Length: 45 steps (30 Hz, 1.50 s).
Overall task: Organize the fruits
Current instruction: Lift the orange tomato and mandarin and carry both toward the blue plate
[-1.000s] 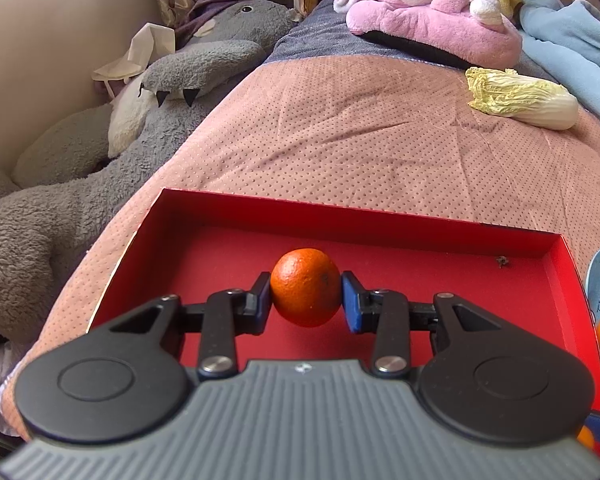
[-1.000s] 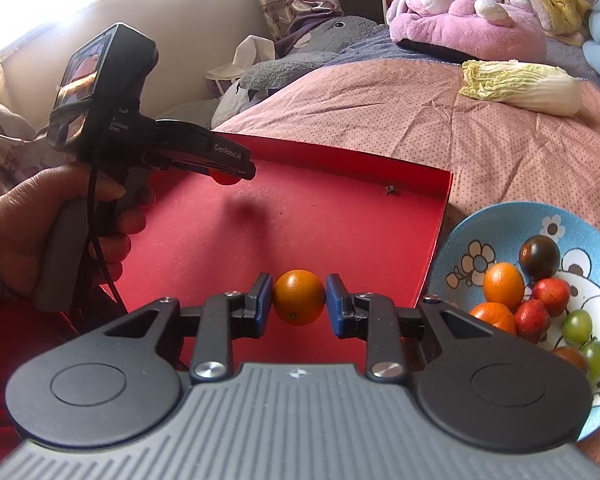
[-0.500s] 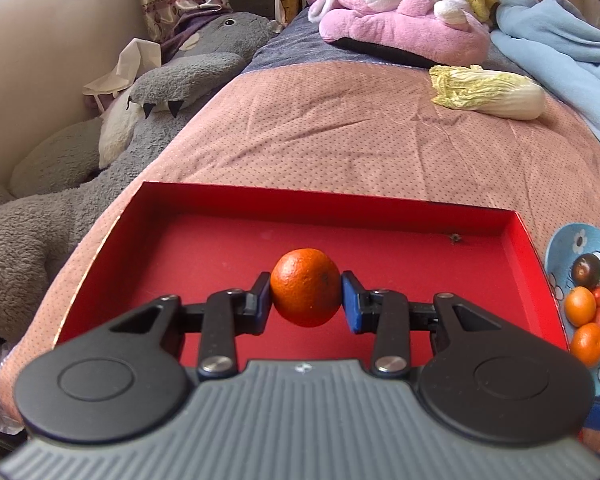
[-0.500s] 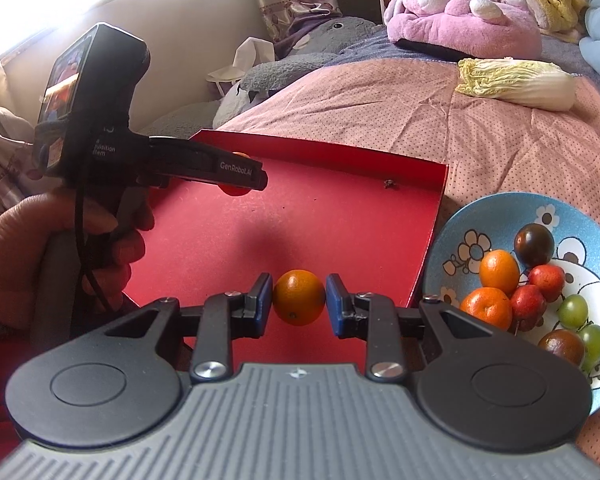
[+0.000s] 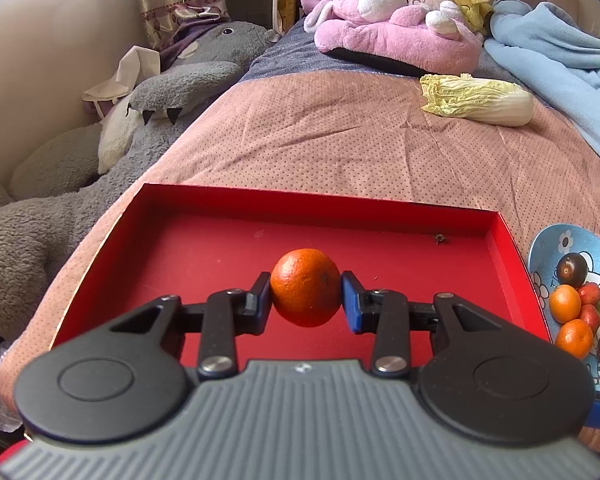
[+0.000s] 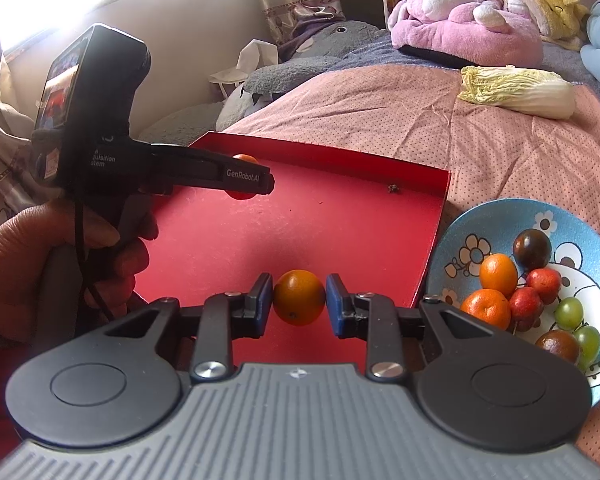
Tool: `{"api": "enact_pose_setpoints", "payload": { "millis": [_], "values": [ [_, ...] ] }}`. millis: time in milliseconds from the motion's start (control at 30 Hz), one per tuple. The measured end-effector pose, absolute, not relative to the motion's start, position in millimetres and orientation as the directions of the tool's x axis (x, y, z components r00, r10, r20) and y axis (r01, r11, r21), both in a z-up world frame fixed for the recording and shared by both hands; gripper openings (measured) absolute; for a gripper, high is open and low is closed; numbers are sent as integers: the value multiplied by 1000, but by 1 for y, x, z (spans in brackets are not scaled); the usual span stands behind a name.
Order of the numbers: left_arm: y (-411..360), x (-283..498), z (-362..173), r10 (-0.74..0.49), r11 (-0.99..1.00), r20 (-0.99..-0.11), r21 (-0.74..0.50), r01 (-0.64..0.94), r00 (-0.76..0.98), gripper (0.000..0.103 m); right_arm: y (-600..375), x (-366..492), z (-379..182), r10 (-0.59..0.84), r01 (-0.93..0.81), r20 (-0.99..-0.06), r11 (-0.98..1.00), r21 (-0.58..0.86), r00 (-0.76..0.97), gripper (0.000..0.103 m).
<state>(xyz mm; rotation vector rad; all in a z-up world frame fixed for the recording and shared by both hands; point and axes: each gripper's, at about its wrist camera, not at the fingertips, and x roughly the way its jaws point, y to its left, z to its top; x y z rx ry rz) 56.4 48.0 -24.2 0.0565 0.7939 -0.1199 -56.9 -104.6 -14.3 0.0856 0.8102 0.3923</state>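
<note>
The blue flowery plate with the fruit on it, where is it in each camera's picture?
Left wrist view: the blue plate is cut off by the right edge, just right of the red tray.
Right wrist view: the plate sits lower right, again right of the tray.
Shared landmark: the cabbage on the pink bedspread.

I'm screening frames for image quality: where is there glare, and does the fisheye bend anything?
Right wrist view: the window at top left is blown out to white, washing out the wall below it. Left wrist view: evenly lit, no glare; the red tray has rims that bow outward, and the gripper body at the bottom is slightly soft.
</note>
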Motion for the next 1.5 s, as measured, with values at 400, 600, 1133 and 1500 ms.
{"api": "enact_pose_setpoints", "payload": {
  "millis": [400,600,1133,1500],
  "values": [
    [48,52,-21,-92,991,-700,4,133,708,39,-101,-62,-13,373,-319,-692,923,214,618,34],
    [48,51,-20,-94,990,-698,9,140,710,39,-99,-64,-9,380,-328,-684,920,213,622,34],
    [43,51,-22,-84,988,-700,32,149,710,39,-105,-69,-3,389,-320,-668,919,231,635,34],
    [40,51,-24,-78,986,-702,52,160,708,39,-114,-73,-1,395,-307,-652,918,251,648,34]
  ]
}}
